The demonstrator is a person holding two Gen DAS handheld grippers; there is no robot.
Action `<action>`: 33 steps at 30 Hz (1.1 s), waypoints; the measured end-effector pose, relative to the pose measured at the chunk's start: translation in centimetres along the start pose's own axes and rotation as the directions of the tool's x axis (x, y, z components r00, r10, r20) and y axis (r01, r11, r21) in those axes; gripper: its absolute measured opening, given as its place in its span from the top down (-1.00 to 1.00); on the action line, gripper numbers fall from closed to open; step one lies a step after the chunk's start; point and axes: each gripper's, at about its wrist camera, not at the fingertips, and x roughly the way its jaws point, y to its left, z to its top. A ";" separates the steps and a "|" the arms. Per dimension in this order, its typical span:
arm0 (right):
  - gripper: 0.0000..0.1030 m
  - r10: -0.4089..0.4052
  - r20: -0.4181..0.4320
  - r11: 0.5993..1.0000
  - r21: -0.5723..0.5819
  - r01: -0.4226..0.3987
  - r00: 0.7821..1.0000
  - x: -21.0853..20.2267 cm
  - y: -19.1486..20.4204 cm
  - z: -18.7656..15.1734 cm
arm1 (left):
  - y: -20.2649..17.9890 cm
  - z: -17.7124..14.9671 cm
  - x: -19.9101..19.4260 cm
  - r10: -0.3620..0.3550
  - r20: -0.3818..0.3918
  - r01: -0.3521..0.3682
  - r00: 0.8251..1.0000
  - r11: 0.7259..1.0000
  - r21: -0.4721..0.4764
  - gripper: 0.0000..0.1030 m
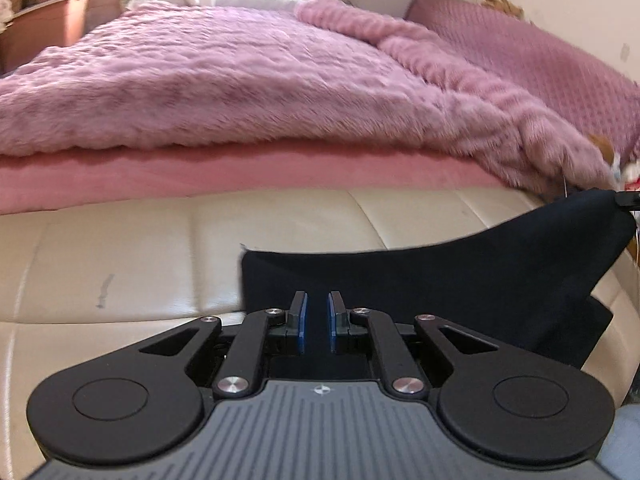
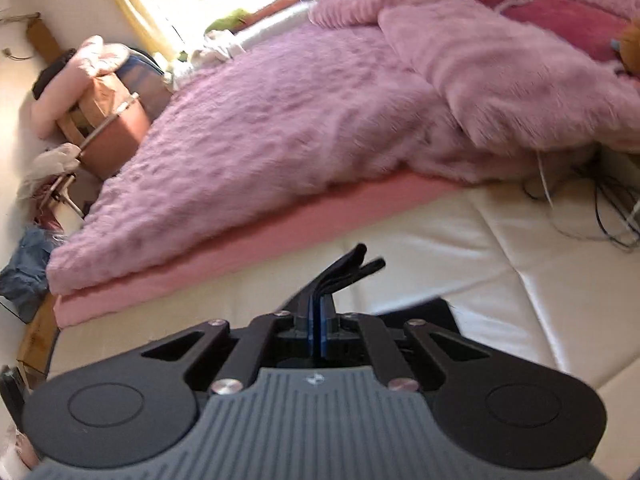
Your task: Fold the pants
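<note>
The black pants (image 1: pixel 460 280) hang stretched in the air over the cream padded surface (image 1: pixel 120 264). My left gripper (image 1: pixel 318 300) is shut on one edge of them, dark cloth filling the narrow gap between its blue pads (image 1: pixel 303 320). The cloth rises to the right, where the right gripper's tip (image 1: pixel 628 199) holds its far corner. In the right wrist view my right gripper (image 2: pixel 320 304) is shut on the pants (image 2: pixel 348 270), with several bunched layers poking out past the fingertips. More black cloth (image 2: pixel 424 312) hangs below the gripper.
A fluffy pink blanket (image 1: pixel 240 80) over a pink sheet (image 1: pixel 200 176) covers the bed beyond the cream strip. Cables (image 2: pixel 608 216) lie on the cream surface at the right. A brown box (image 2: pixel 116 136) and a blue garment (image 2: pixel 28 268) sit beside the bed at the left.
</note>
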 end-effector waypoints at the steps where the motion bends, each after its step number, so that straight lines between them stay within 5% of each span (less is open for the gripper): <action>1: 1.00 -0.006 -0.006 1.000 0.010 0.006 1.000 0.5 -1.3 -0.3 | -0.3 0.0 0.6 0.004 -0.012 -0.004 1.000 1.000 0.005 0.81; 14: 1.00 -0.113 -0.127 0.992 0.036 0.119 0.985 9.3 -9.2 -4.2 | 1.1 -2.3 4.1 0.098 -0.144 -0.097 0.985 0.995 0.015 0.81; 21: 1.00 -0.179 -0.167 0.982 0.030 0.187 0.970 11.2 -9.3 -4.7 | 1.2 -2.1 4.1 0.097 -0.145 -0.096 0.985 0.995 0.018 0.81; 25: 1.00 -0.294 -0.125 0.955 -0.078 0.286 0.948 10.1 -7.5 -4.1 | 1.9 -0.5 3.7 0.080 -0.084 -0.080 0.993 0.997 0.000 0.81; 30: 1.00 -0.163 -0.009 0.982 -0.101 0.161 0.987 9.0 -5.4 -3.0 | 2.3 1.5 6.0 0.079 -0.081 -0.077 0.994 0.997 0.019 0.81; 33: 1.00 -0.188 -0.015 0.973 -0.141 0.185 0.982 10.9 -4.6 -2.7 | 2.5 1.9 7.8 0.101 -0.084 -0.100 0.991 0.995 0.024 0.81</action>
